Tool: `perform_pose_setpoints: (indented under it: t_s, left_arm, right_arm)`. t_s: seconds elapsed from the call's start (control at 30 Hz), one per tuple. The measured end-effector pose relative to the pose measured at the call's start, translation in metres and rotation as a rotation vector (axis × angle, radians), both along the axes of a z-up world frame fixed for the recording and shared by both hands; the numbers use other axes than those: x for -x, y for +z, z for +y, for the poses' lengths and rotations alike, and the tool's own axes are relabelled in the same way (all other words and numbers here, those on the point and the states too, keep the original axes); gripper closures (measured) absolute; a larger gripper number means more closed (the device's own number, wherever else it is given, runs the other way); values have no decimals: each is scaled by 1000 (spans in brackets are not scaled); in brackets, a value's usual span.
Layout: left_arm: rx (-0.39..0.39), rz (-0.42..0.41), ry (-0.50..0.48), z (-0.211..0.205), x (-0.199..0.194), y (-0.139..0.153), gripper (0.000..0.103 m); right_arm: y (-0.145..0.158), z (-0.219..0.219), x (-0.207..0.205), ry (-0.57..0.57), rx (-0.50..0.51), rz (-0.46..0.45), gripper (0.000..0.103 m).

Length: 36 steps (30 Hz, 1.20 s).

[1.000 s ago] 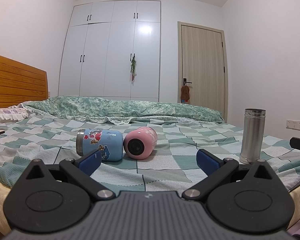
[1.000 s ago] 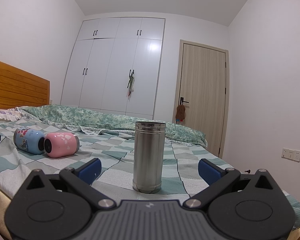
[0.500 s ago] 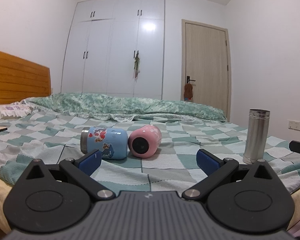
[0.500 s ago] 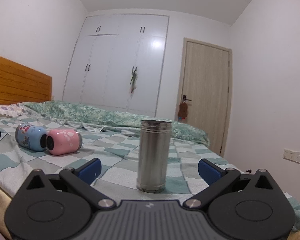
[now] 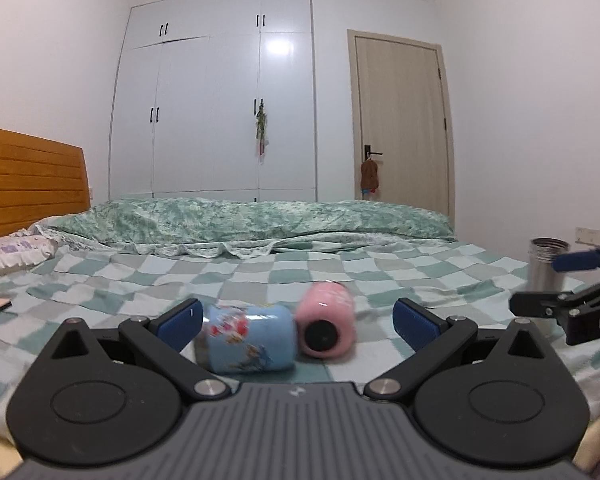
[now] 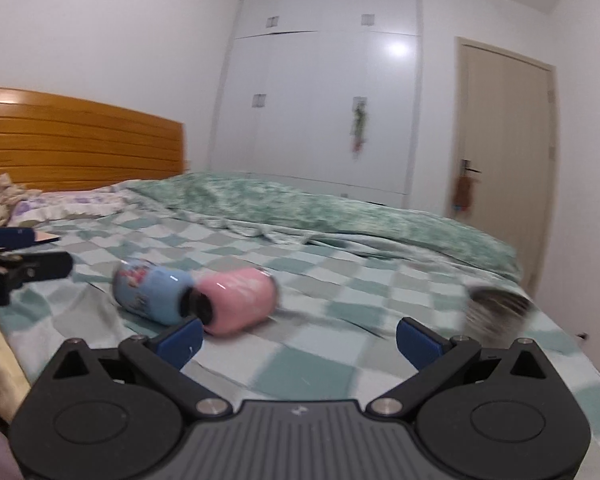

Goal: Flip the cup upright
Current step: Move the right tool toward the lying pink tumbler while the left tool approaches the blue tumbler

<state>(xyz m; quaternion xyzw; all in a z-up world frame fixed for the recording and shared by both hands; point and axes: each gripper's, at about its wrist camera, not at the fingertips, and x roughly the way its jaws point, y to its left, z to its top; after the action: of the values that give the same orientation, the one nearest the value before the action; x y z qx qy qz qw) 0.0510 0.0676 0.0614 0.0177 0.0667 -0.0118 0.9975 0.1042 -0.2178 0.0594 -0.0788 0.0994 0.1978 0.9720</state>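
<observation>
Two cups lie on their sides, touching, on the checked bedspread (image 5: 260,276): the blue cup (image 5: 246,338) now sits between my left gripper (image 5: 296,320) fingers where a second ago it lay well beyond them, and my right gripper (image 6: 298,334) has swung off the steel flask (image 6: 496,314) toward the pink cup (image 6: 240,298). Both grippers are spread wide and hold nothing, so I judge this an approach with no flip begun. Motion blur smears both cups and the flask, the blue cup's mouth end is hidden behind my left finger, and I cannot tell which cup is the target.
</observation>
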Motion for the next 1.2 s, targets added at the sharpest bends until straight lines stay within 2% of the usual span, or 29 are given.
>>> perform_pose_setpoints:
  t_s: [0.2, 0.33, 0.5, 0.7, 0.9, 1.03, 1.13, 1.2]
  left_arm:
    - [-7, 63, 30, 37, -35, 12, 0]
    - [-10, 89, 51, 59, -55, 12, 0]
    - [-24, 131, 48, 75, -81, 5, 0]
    - [-23, 199, 47, 92, -117, -3, 0]
    - [-28, 242, 34, 93, -145, -12, 0]
    - [-52, 263, 44, 89, -160, -16, 0]
    - [-56, 273, 64, 86, -170, -18, 0]
    - [-58, 275, 62, 84, -176, -18, 0]
  right_arm:
    - [26, 53, -54, 98, 31, 49, 0]
    - [29, 76, -93, 146, 46, 73, 0]
    - [20, 93, -143, 203, 59, 114, 0]
    - [6, 115, -206, 306, 121, 244, 0]
    - [-2, 120, -253, 404, 109, 300, 0]
    - [-7, 127, -281, 471, 160, 306, 0]
    - [-12, 131, -301, 488, 182, 338, 0]
    - [-14, 130, -309, 487, 153, 378, 0]
